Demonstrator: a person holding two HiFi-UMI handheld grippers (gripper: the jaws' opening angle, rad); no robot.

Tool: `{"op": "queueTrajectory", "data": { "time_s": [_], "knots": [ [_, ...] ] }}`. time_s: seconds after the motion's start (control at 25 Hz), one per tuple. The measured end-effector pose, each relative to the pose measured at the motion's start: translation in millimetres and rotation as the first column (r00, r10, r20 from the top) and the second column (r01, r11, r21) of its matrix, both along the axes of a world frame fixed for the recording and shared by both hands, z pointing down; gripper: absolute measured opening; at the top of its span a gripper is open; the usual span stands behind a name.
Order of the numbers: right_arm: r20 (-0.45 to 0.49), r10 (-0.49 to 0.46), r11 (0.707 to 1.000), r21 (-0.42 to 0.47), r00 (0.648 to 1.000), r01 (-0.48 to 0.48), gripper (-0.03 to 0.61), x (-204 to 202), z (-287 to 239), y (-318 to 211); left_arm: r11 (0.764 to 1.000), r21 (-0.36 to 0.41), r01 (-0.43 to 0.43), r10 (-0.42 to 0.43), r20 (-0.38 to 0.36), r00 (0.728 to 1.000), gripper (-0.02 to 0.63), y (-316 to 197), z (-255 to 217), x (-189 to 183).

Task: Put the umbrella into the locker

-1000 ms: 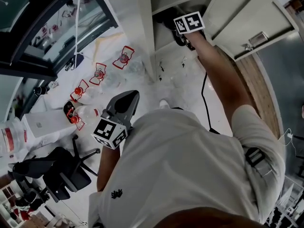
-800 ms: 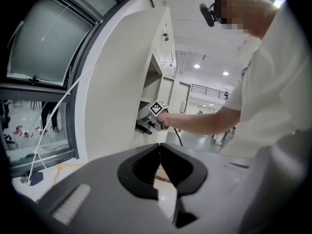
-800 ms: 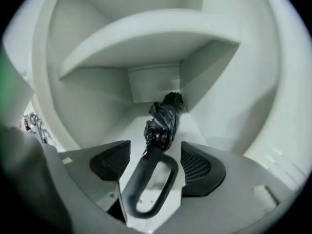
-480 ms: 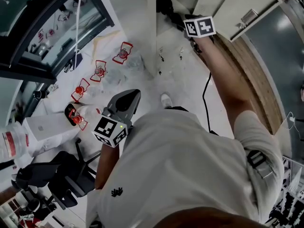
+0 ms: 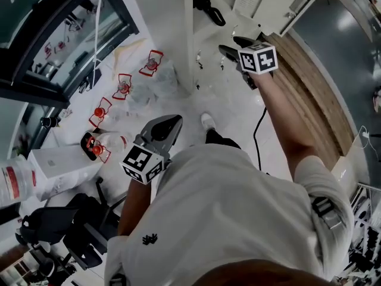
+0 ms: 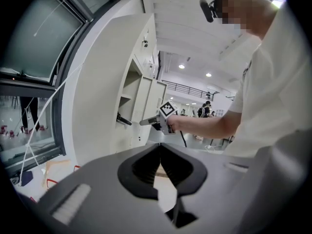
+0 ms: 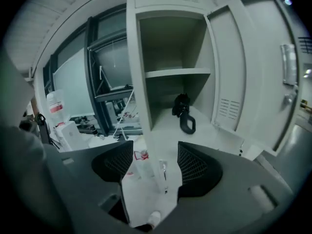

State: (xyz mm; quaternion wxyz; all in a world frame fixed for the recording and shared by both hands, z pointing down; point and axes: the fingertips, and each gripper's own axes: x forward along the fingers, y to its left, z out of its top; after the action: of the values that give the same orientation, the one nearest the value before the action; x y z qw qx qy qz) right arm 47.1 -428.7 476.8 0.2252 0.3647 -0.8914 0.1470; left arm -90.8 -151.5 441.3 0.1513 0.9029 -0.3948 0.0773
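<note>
The locker's inside shows only in the right gripper view. The locker (image 7: 170, 43) is a tall, pale metal cabinet. Its door (image 7: 243, 67) is swung open at the right of the frame, and a flat shelf (image 7: 178, 73) crosses its middle. The umbrella (image 7: 184, 112) lies folded on the floor of the compartment under that shelf. It is black, with a looped handle toward the opening.

The right claw (image 7: 155, 155) fills the bottom of that frame. Its two dark, mesh-textured pads (image 7: 114, 162) stand wide apart and are closing. Nothing is between them; only the locker's front edge and the floor show far behind.

From above, the head view reduces the umbrella to a dark shape at top centre. The right claw is held out on a bare arm in the upper middle, well apart from the umbrella. The left claw (image 5: 171, 124) sits left of centre, close to the person's white shirt (image 5: 238, 219).

In the left gripper view, that claw's smooth grey jaws meet at their tips with nothing held. Beyond them the locker appears side-on, with the right claw in the air before it.

In the head view, small red wire-framed objects (image 5: 153, 63) are scattered on the pale floor in the upper left. A black office chair (image 5: 47, 225) stands at lower left, and a dark window frame (image 5: 36, 88) runs along the left edge. A black cable (image 5: 257, 130) trails across the floor right of centre.
</note>
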Motion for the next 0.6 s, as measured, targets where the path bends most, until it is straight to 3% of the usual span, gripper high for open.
{"op": "queueTrajectory", "data": {
  "time_s": [0.6],
  "knots": [
    [0.115, -0.040, 0.999, -0.019, 0.993, 0.043, 0.127, 7.2, 6.8, 202.9, 0.998, 0.003, -0.057, 0.057, -0.012, 0.998, 0.058, 58.7, 7.1, 8.1]
  ]
}}
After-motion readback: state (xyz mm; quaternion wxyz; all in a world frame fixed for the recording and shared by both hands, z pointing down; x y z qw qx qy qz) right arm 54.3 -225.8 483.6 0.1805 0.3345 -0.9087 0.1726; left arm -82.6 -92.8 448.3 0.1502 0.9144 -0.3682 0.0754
